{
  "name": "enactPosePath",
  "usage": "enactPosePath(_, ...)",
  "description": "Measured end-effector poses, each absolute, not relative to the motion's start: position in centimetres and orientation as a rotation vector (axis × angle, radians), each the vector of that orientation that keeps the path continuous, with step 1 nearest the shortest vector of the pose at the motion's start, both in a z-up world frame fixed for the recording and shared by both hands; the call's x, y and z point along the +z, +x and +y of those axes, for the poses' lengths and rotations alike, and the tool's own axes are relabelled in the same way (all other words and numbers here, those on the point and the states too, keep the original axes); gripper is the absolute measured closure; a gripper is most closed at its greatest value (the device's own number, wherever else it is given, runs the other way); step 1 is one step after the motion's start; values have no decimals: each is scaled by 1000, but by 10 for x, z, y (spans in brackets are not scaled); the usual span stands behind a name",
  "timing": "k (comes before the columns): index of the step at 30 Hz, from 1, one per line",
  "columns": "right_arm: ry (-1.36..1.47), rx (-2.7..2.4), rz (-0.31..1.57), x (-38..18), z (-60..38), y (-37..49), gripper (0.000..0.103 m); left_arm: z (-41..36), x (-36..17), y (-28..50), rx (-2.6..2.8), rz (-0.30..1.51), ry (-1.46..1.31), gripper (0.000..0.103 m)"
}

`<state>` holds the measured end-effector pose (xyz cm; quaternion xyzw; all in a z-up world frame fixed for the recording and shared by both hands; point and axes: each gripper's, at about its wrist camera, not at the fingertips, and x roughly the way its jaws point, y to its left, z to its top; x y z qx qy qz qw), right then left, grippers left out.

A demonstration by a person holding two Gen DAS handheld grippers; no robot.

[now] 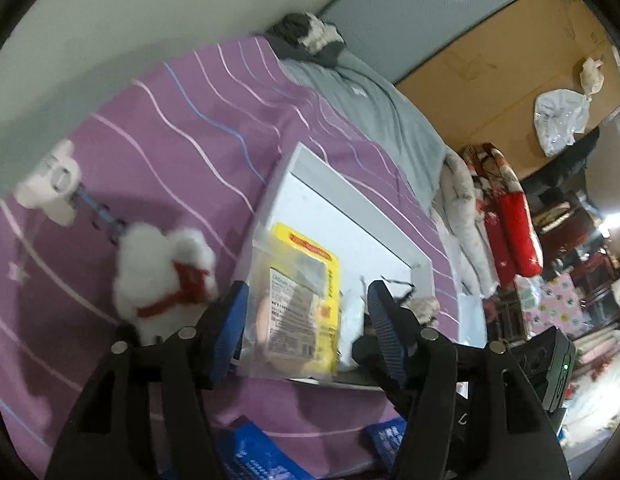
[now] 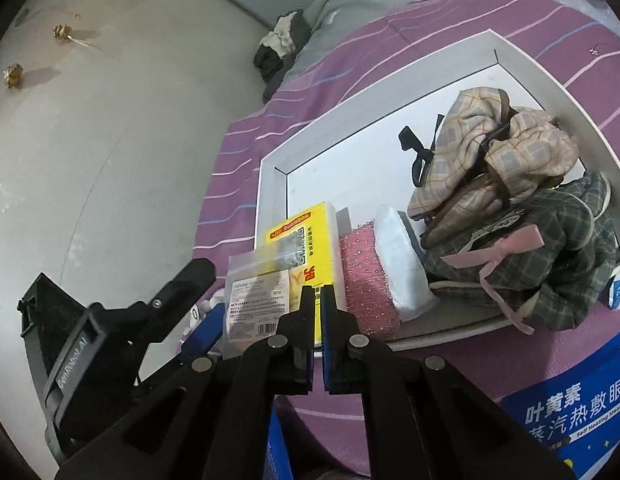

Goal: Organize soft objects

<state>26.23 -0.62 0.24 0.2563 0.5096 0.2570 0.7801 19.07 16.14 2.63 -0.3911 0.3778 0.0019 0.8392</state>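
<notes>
Nearest in the right wrist view, the right tool (image 2: 317,289) is clenched, its two fingers almost touching, over the near edge of the clear packet (image 2: 261,300); whether the film is pinched between the pads cannot be made out. Below it a blue printed box (image 2: 566,412) lies on the purple bedsheet (image 2: 450,20), cut off by the frame edge.

In the left wrist view, the left tool (image 1: 305,304) stands released, its blue-padded fingers either side of the same clear packet (image 1: 293,308) without pressing it. The packet leans at the near rim of the white tray (image 2: 269,184), partly covering a yellow box (image 2: 310,248); its print is too blurred to read.

Beside the yellow box in the tray sit a pink glittery sponge (image 2: 364,276) and a white pad (image 2: 402,256), then a green checked pouch (image 2: 550,264) with a pink bow, and a beige plaid pouch (image 2: 506,148) piled behind it.

On the sheet left of the tray lies a white plush toy (image 1: 161,276) with red straps, its lower part hidden behind the left tool. Farther off, a small white figure (image 1: 53,184) is blurred.
</notes>
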Motion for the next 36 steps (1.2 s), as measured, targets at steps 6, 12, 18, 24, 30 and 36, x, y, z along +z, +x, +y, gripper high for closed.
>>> enactPosePath(6, 530, 542, 1055, 8, -4, 258, 99, 155, 26, 191, 7, 760, -799, 51)
enactPosePath(12, 537, 518, 1061, 0, -7, 259, 97, 152, 24, 192, 66, 759, -765, 52)
enactPosePath(18, 514, 523, 1045, -1, -4, 257, 70, 156, 37, 182, 180, 706, -678, 49)
enactPosePath(24, 449, 554, 1106, -6, 13, 262, 41, 159, 32, 186, 205, 769, -647, 49)
enactPosePath(30, 361, 547, 1148, -11, 25, 258, 70, 152, 37, 187, 211, 801, -588, 49)
enactPosePath(36, 354, 508, 1116, -5, 18, 252, 67, 146, 43, 183, 244, 788, -517, 49)
